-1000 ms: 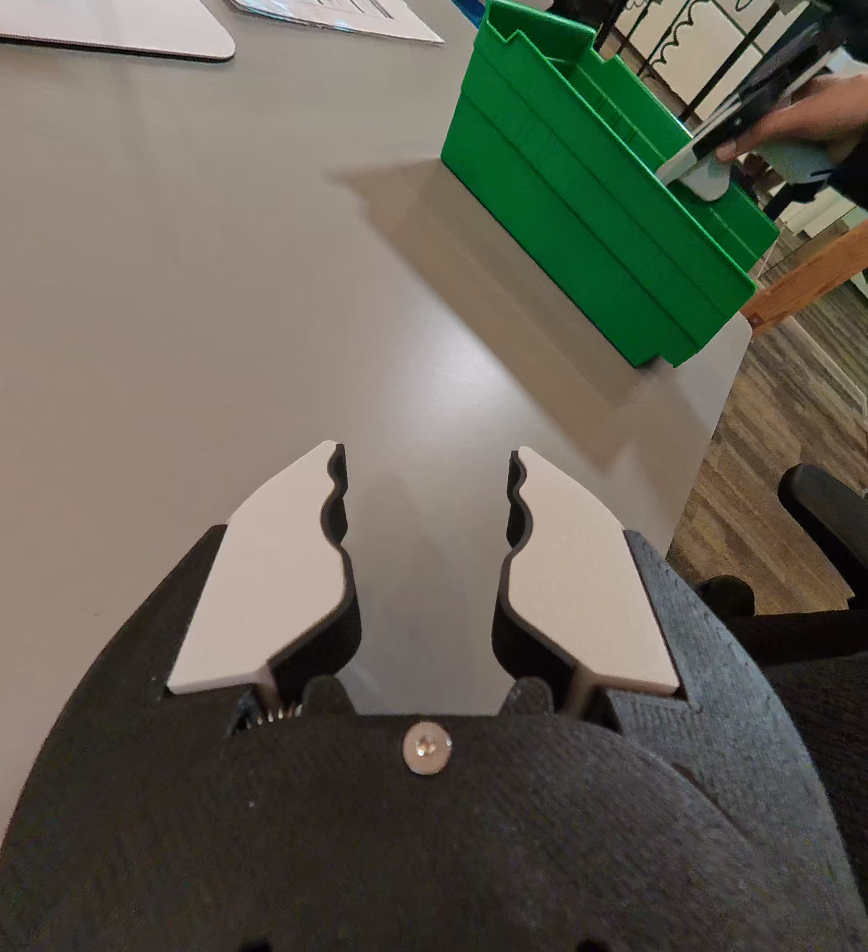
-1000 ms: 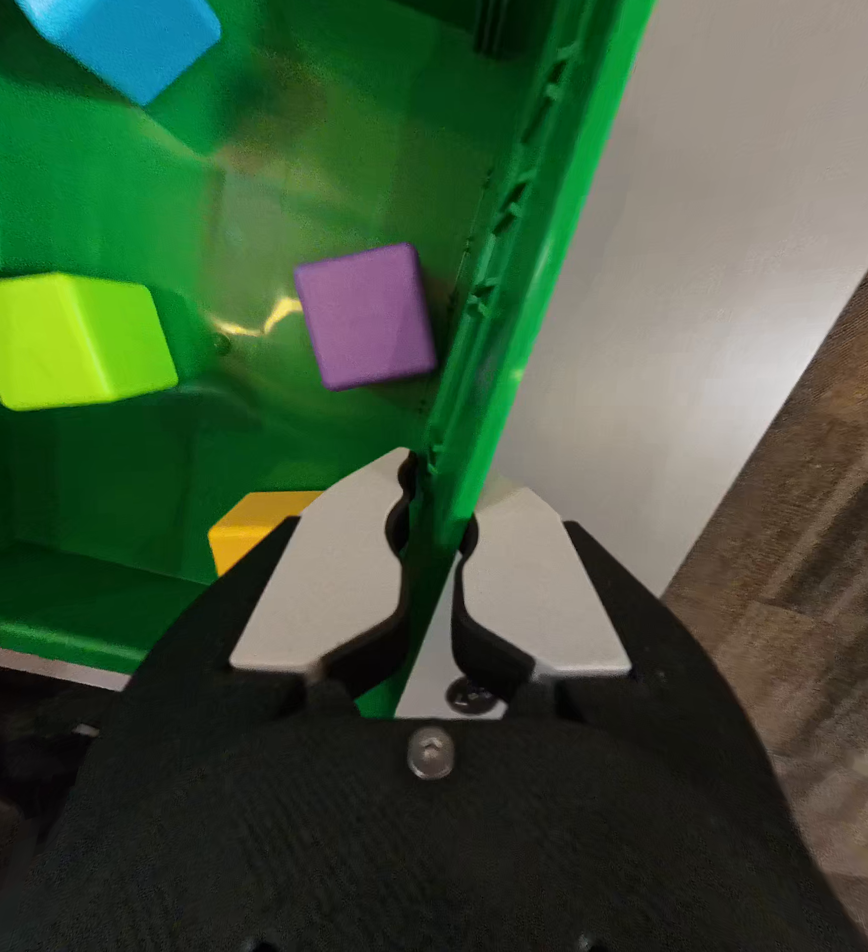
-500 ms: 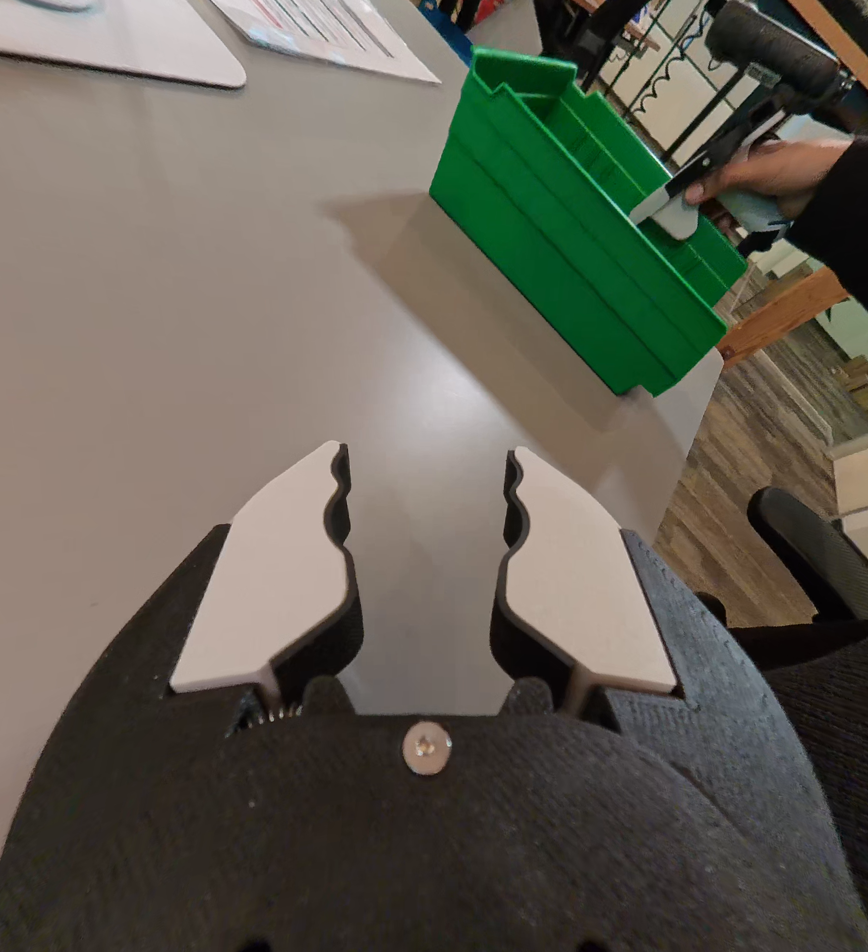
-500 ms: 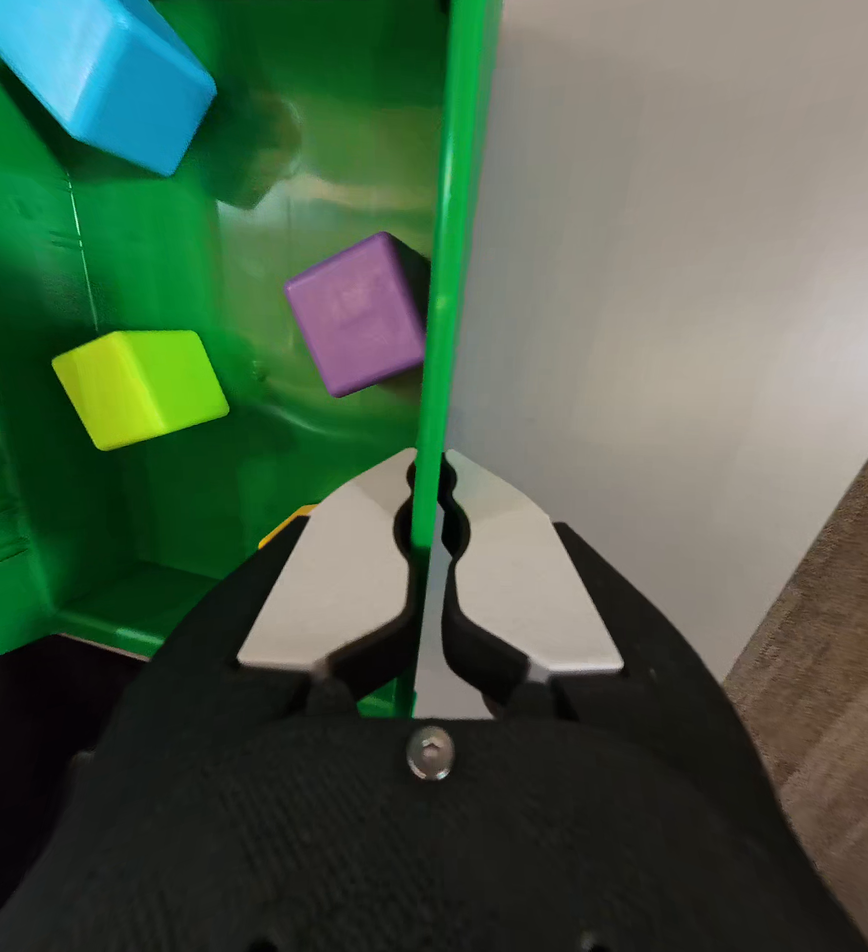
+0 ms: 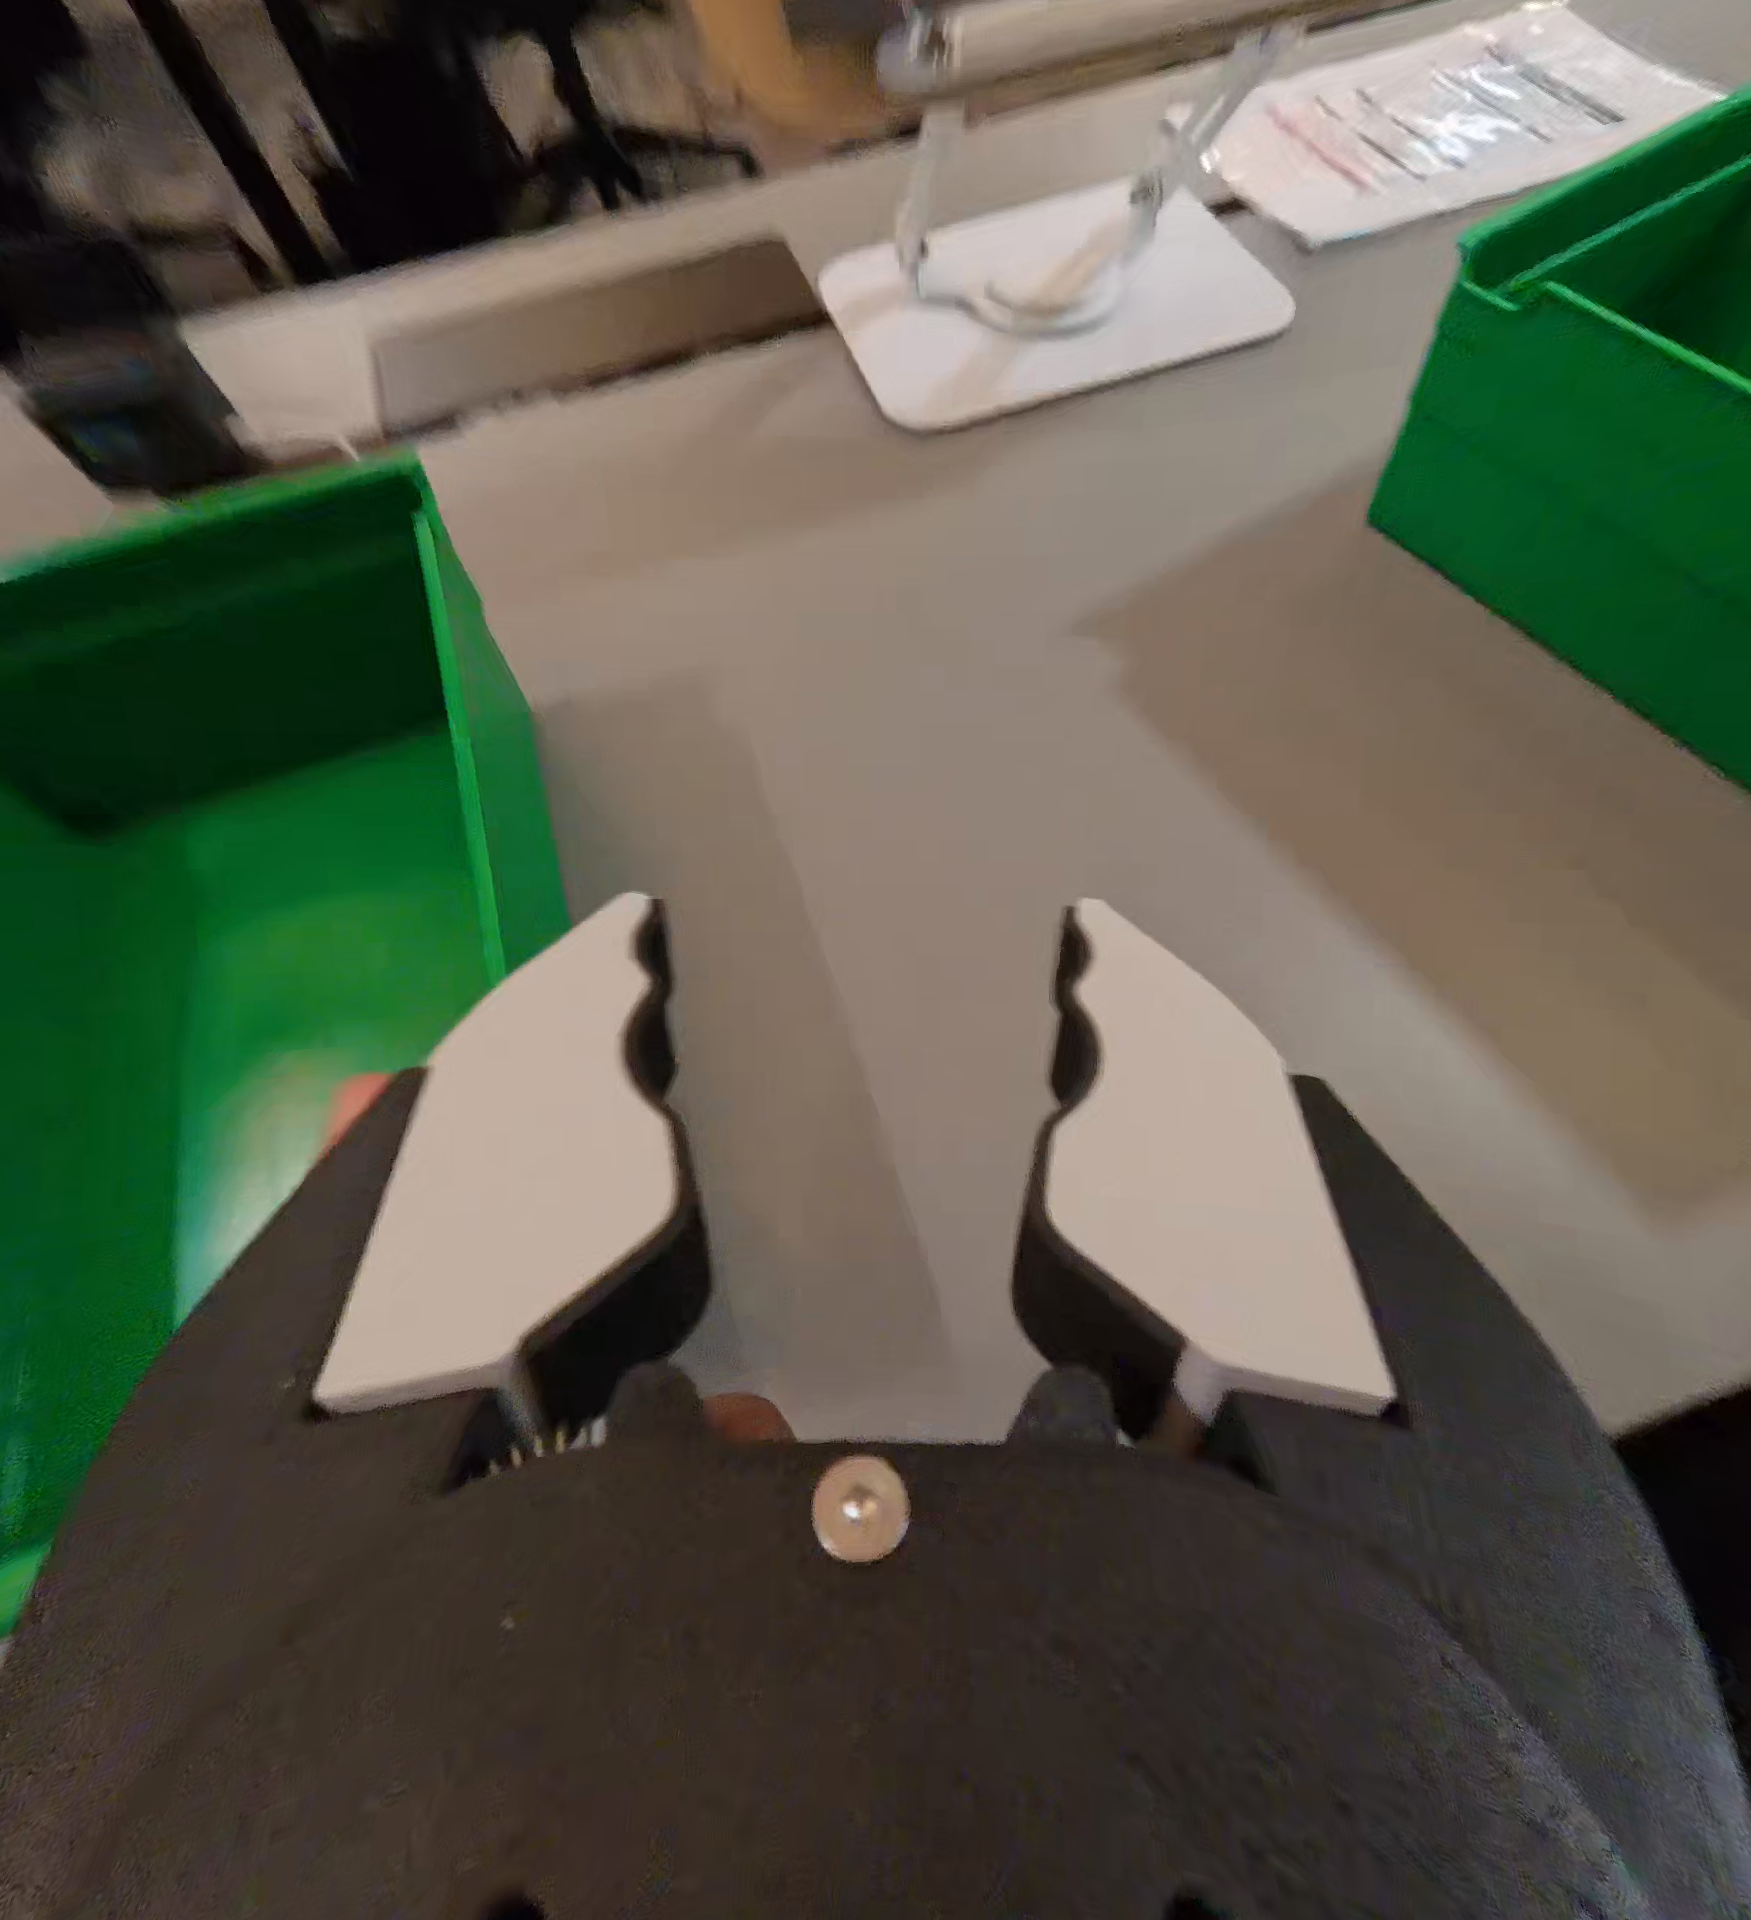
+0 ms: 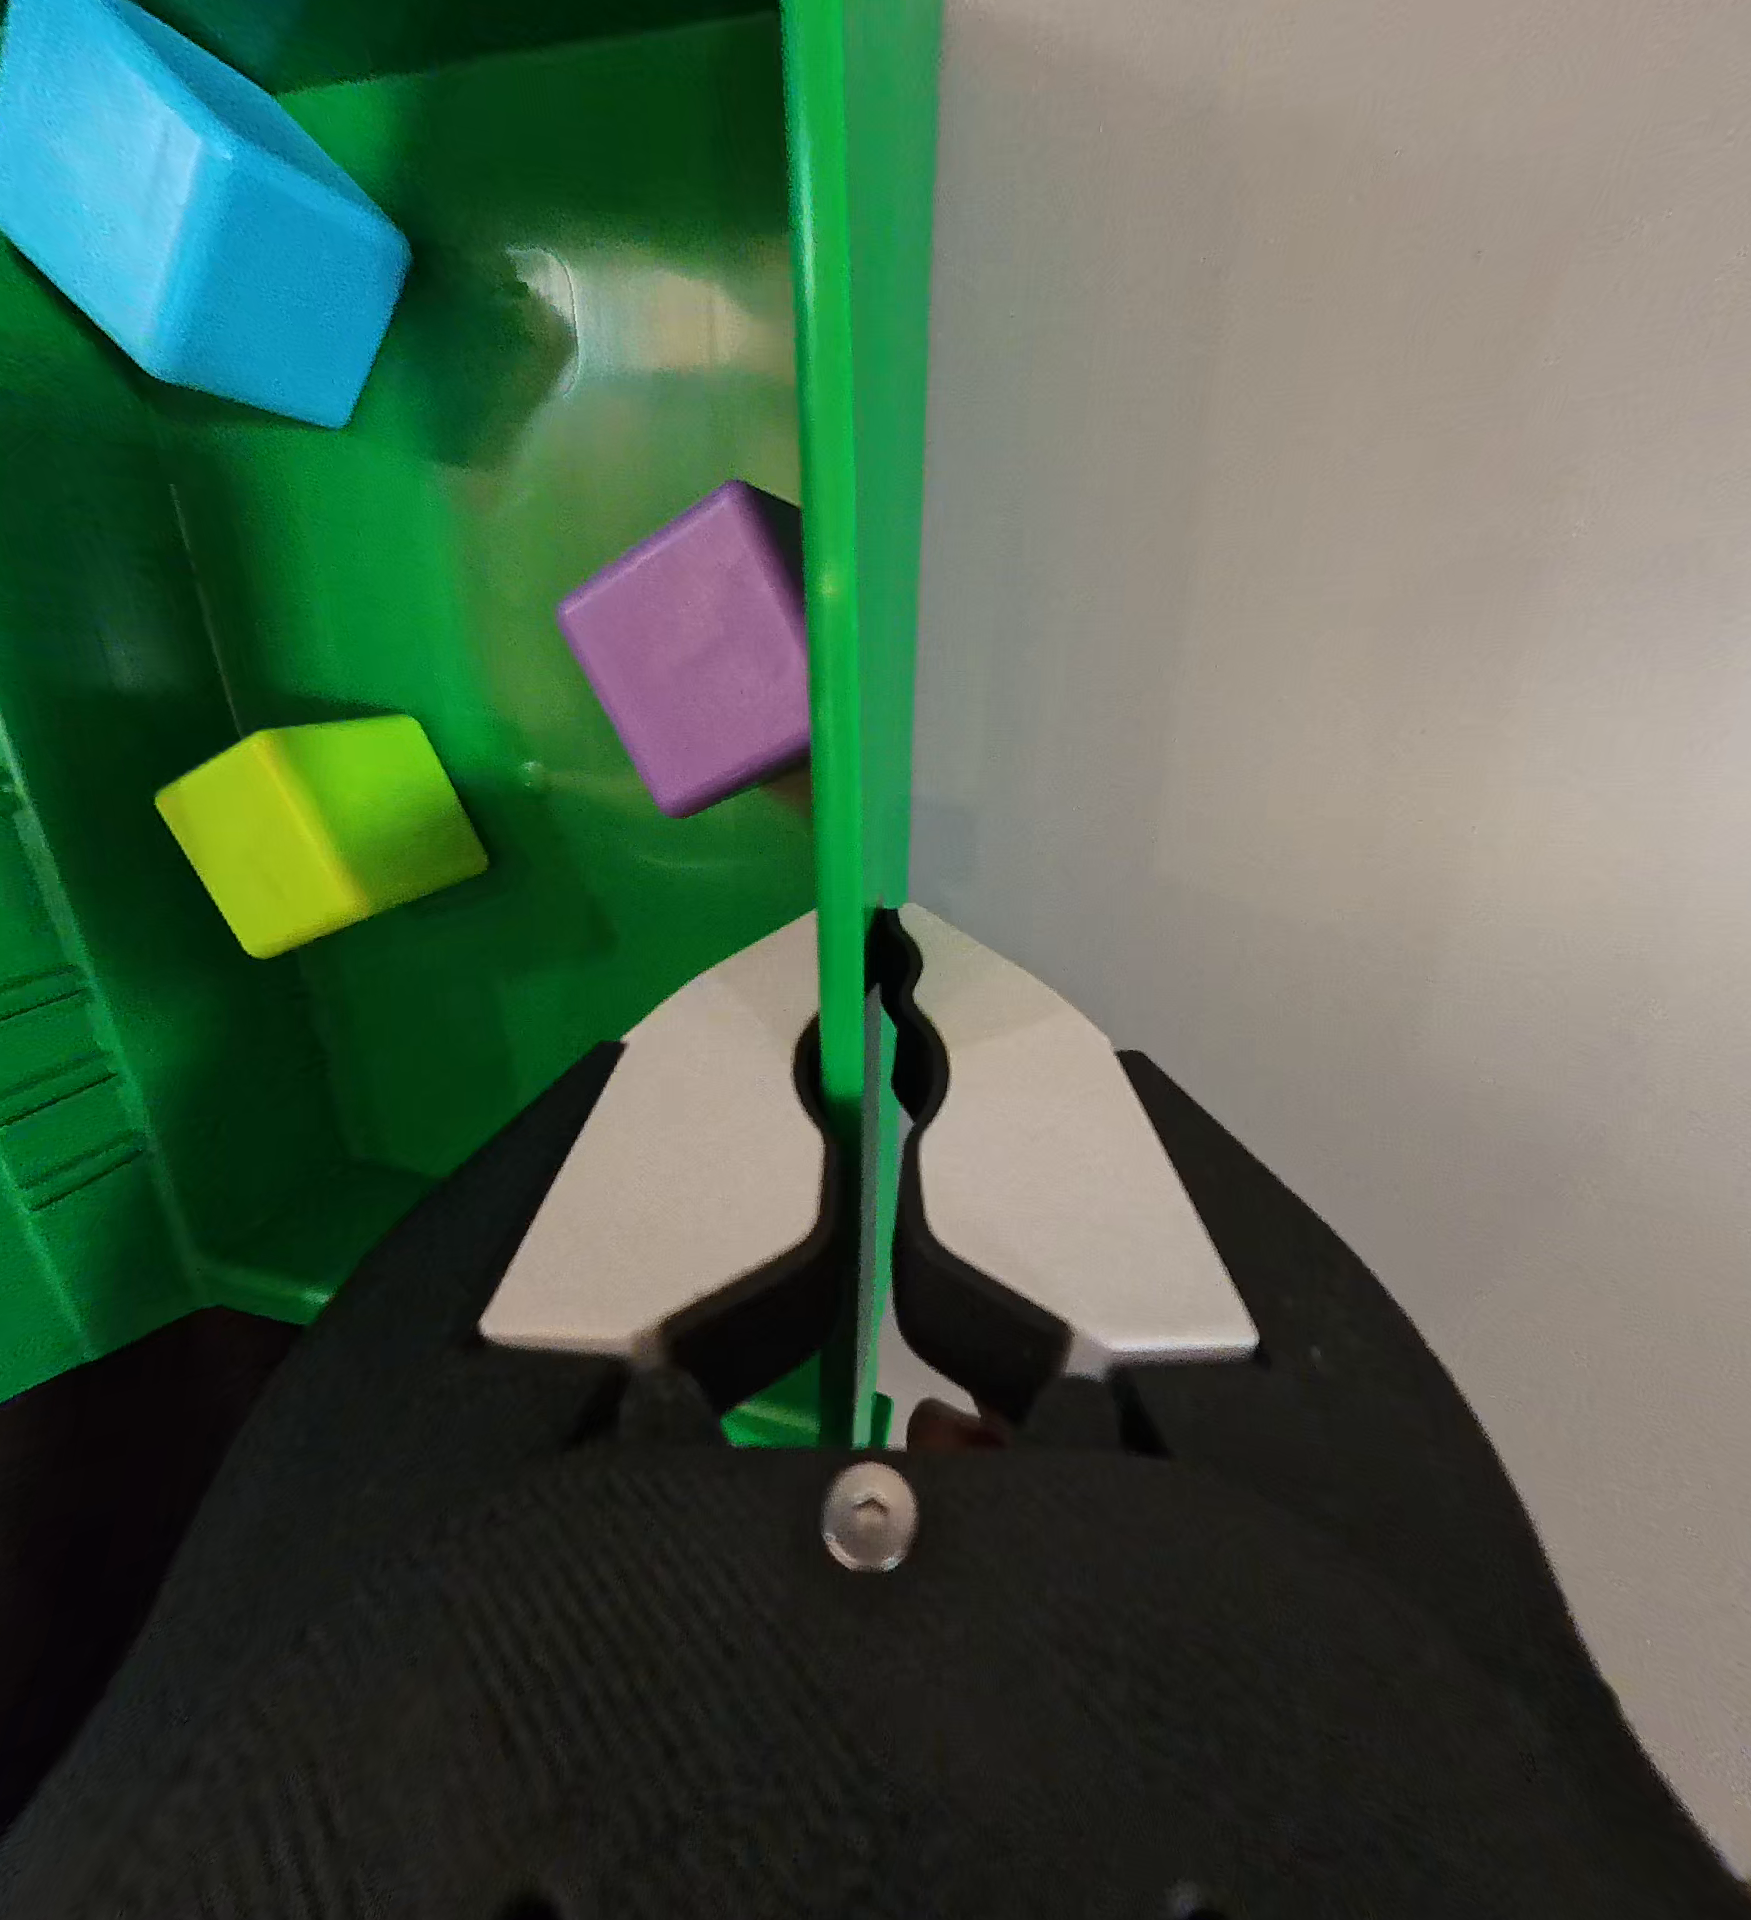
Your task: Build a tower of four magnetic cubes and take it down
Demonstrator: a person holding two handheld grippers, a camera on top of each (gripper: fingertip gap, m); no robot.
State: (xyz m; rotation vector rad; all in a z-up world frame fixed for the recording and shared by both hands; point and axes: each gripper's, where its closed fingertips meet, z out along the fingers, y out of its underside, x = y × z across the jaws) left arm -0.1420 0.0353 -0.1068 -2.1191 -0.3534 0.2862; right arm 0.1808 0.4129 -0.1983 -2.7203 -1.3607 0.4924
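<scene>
My right gripper point(image 6: 866, 925) is shut on the thin side wall point(image 6: 819, 416) of a green bin point(image 6: 71, 1039). Inside that bin lie a blue cube point(image 6: 185, 208), a purple cube point(image 6: 689, 649) against the gripped wall, and a lime cube point(image 6: 320, 831). My left gripper point(image 5: 860, 920) is open and empty above the grey table point(image 5: 902, 675). A second green bin point(image 5: 175, 831) stands just left of its left finger; a small reddish thing point(image 5: 357, 1101) inside it is mostly hidden. Another green bin point(image 5: 1629, 520) stands far right in the left wrist view.
A white stand base point(image 5: 1058, 312) with metal legs stands at the table's back, with papers point(image 5: 1422, 125) to its right. Dark furniture lies beyond the far edge. In the right wrist view the grey table point(image 6: 1370, 727) runs right of the gripped wall. My right fingertips sit around 50 centimeters from my left ones.
The left view has swung round: a green bin now sits at its left and the stand ahead. My right gripper stays clamped on the wall; the yellow cube has gone out of sight.
</scene>
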